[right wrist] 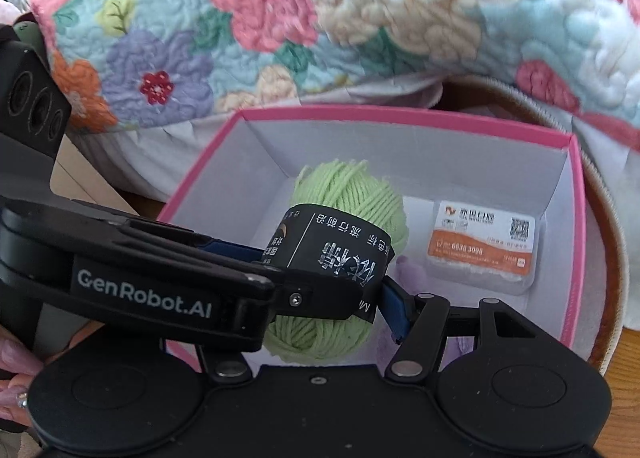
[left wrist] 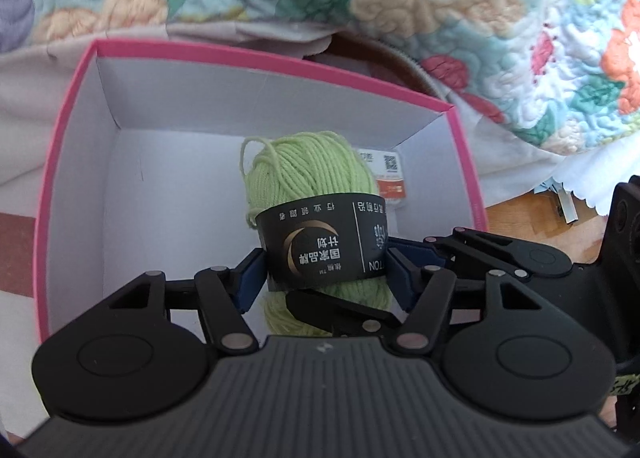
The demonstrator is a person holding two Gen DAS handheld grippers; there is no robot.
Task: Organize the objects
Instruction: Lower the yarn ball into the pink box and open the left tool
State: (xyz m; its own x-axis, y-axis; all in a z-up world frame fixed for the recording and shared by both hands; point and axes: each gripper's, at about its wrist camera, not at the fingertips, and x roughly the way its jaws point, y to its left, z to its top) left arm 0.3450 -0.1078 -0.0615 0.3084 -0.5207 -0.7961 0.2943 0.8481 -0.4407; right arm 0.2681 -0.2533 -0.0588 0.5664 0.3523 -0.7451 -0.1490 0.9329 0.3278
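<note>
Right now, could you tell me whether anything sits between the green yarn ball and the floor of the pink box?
Nothing visible blocks it. The yarn ball, gripped by both the left gripper and right gripper, hangs over bare white floor of the pink box. The small plastic case lies off to the right.

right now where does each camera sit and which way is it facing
Left wrist view: sits on the left claw, looking forward and down into the pink box; its blue fingers clamp the green yarn; the right claw's linkage crosses in from the right.
Right wrist view: sits on the right claw, angled down at the pink box; the left claw's body crosses in front, and fingertips show at the left edge.
Shared: green yarn, pink box, orange-label packet, floral quilt.
</note>
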